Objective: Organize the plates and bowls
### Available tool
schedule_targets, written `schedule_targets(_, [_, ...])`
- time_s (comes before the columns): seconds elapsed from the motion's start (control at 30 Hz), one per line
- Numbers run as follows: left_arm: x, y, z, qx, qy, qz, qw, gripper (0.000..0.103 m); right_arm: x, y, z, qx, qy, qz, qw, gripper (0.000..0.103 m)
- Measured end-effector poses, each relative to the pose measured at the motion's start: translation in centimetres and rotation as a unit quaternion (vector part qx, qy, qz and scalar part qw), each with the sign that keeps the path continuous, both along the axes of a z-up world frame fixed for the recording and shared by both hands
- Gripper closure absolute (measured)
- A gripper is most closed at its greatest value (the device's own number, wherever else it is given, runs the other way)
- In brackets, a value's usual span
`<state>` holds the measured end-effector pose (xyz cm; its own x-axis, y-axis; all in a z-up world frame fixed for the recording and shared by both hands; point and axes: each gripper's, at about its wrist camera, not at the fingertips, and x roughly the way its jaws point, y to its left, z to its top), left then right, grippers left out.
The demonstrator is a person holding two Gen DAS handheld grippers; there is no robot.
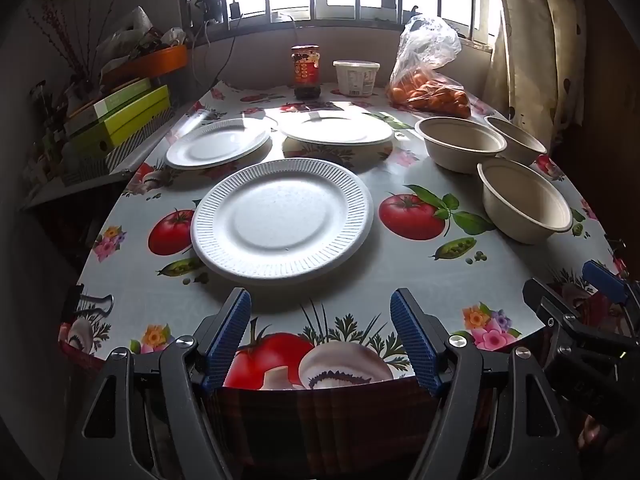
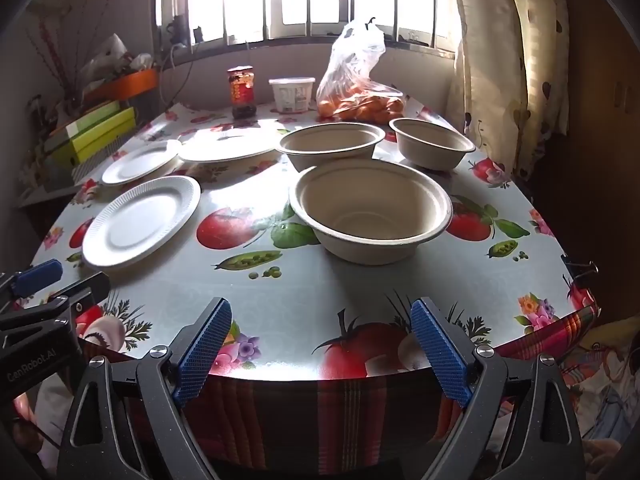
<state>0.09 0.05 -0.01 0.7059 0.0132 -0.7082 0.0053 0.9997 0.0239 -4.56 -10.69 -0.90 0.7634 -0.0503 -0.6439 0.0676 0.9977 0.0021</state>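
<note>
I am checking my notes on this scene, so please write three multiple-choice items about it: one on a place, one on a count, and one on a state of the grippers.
1. Where does the jar with the red label stand?
A. At the far edge of the table, near the window
B. Inside the nearest bowl
C. On the nearest plate

2. How many beige bowls are on the table?
A. One
B. Three
C. Five

3. In what state are the two grippers?
A. Both open and holding nothing
B. Both shut on a plate
C. The left one shut on a bowl

Answers:
1. A: the jar stands at the back beside the white tub, under the window.
2. B: the nearest bowl, the middle bowl and the far right bowl are all there is.
3. A: the left gripper and right gripper both show spread fingers with only tablecloth between.
</note>
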Motion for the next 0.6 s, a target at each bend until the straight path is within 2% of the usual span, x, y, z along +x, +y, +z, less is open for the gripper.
schedule_targets(0.6, [0.0, -0.04, -0.26, 0.0, 0.001, -0.001, 1.0, 0.03, -0.04, -0.02, 0.09, 0.0, 0.0, 0.0, 1.0, 0.011])
